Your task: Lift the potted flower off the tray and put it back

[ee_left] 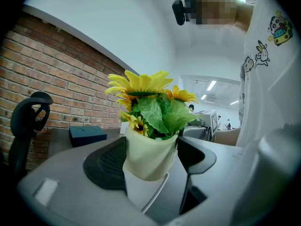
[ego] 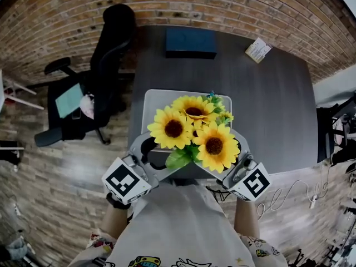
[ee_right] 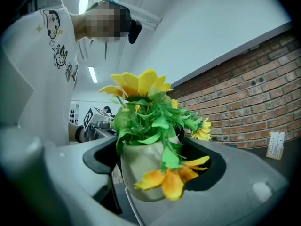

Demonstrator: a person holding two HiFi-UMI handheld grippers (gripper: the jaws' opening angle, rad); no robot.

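Grip check: left gripper [ee_left: 151, 161] and right gripper [ee_right: 150, 163] each clamped on the pot of the potted flower [ego: 194, 129], entering from lower left and lower right of the head view. Pot upright at frame centre, apparently just clear of the tray [ego: 158, 102], over its near edge. Set-down judged straight down, slightly toward upper frame; both hands equally near.

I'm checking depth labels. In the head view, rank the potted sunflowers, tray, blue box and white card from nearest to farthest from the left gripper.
1. Potted sunflowers, between the fingers of the left gripper.
2. Tray, just beyond, under the flowers.
3. Blue box, at the table's far edge.
4. White card, at the far right corner.
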